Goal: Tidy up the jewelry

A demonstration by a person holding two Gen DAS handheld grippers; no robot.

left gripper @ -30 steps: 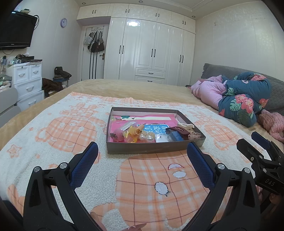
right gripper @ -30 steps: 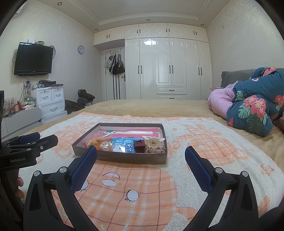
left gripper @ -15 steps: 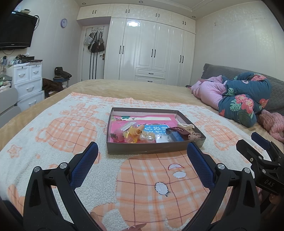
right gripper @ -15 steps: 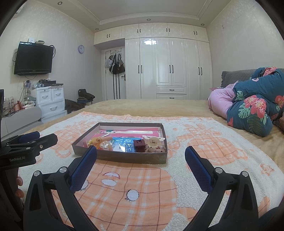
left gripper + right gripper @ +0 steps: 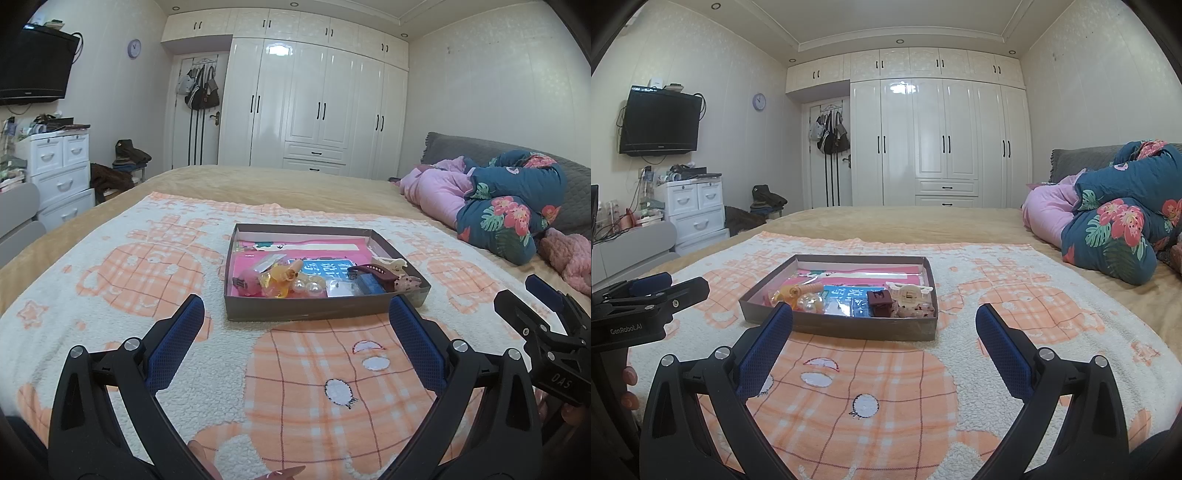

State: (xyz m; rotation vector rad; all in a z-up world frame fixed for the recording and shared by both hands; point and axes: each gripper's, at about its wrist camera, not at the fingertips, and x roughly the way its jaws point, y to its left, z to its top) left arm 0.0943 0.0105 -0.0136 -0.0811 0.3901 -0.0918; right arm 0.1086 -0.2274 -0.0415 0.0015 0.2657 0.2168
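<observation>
Shallow grey tray (image 5: pixel 325 312) flat on blanket, jewelry (image 5: pixel 306 286) jumbled inside.

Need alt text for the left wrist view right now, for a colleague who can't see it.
The open left gripper hovers over an orange-checked blanket, aimed at a shallow grey tray of hair clips and pearl beads. The right gripper shows at the right edge.

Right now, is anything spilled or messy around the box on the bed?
Nothing has spilled: the blanket around the shallow box looks bare. Inside, hair clips, pearl beads and packets lie jumbled in a loose pile along the near edge, unsorted. Both grippers hover open, holding nothing.
</observation>
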